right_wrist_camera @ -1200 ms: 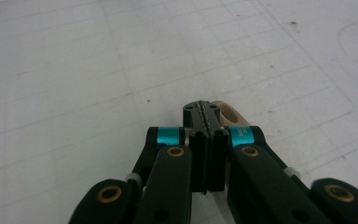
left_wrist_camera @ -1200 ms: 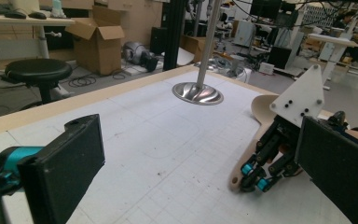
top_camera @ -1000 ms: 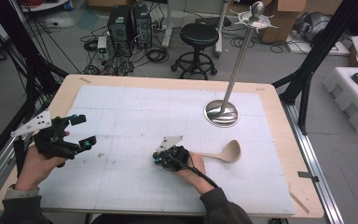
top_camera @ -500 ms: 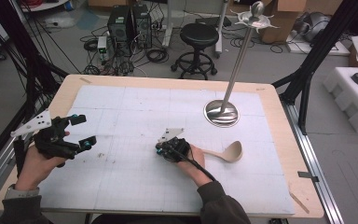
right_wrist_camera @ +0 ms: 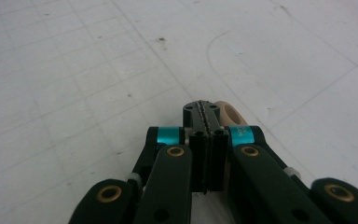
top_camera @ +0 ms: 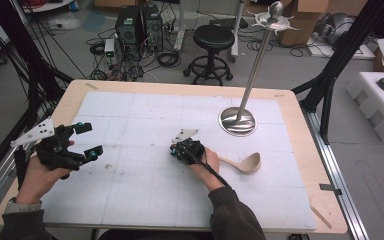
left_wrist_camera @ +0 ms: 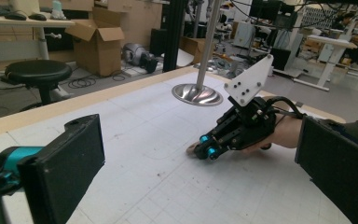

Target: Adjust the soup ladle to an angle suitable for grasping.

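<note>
While your right tool sits clamped empty: ladle lies on the surface, handle end just beside the tips.
Left tool: 2 jaws wide, holding nothing.
Risk: closed tips may nudge the ladle and skid it away.

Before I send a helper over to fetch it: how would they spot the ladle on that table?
Start at the tall steel stand with the round base on the white mat. Just in front of it, toward the person, lies the ladle, its handle running under the right hand. It is the only beige, matte thing there, with a round bowl.
</note>
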A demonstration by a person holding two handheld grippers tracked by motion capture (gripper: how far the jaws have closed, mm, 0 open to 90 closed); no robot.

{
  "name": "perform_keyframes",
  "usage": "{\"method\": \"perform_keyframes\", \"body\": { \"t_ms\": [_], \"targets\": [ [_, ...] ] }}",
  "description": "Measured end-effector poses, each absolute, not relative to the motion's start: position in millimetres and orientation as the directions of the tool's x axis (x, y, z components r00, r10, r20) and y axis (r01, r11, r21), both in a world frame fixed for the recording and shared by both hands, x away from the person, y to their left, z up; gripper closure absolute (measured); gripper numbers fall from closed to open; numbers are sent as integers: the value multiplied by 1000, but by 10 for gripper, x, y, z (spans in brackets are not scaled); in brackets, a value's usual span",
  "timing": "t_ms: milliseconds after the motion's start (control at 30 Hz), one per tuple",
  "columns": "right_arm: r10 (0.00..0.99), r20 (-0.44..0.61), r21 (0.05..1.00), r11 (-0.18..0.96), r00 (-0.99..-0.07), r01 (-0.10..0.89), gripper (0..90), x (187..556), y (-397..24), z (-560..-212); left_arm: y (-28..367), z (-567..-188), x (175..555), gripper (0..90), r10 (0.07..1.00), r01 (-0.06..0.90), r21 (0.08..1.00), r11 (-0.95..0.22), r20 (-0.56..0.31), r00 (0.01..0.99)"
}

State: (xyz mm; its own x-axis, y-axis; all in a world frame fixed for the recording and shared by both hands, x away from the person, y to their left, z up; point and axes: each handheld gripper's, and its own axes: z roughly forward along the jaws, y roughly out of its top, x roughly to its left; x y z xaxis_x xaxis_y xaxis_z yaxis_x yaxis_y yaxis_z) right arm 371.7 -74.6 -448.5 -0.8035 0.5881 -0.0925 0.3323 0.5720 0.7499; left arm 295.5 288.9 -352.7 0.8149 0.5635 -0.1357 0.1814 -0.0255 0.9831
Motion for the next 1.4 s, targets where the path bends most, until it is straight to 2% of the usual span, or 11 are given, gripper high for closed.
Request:
{"method": "perform_keyframes", "body": {
  "t_ms": [900,967,1367,1400],
  "targets": [
    [667,-52,749,518,-744,412,900,4091,-822,-4463,2899,-3521,2949,18,561,180,983,-21,-137,816],
    [662,-16,745,507,-749,433,900,4084,-842,-4450,2904,-3522,2951,18,560,182,983,-17,-141,816],
    [609,50,798,452,-792,398,896,3964,-1195,-3958,2914,-3541,2962,18,563,190,982,-20,-145,814],
    [595,54,802,452,-802,390,870,3952,-1253,-3914,2909,-3543,2962,18,562,190,982,-19,-147,814]
  ]
}}
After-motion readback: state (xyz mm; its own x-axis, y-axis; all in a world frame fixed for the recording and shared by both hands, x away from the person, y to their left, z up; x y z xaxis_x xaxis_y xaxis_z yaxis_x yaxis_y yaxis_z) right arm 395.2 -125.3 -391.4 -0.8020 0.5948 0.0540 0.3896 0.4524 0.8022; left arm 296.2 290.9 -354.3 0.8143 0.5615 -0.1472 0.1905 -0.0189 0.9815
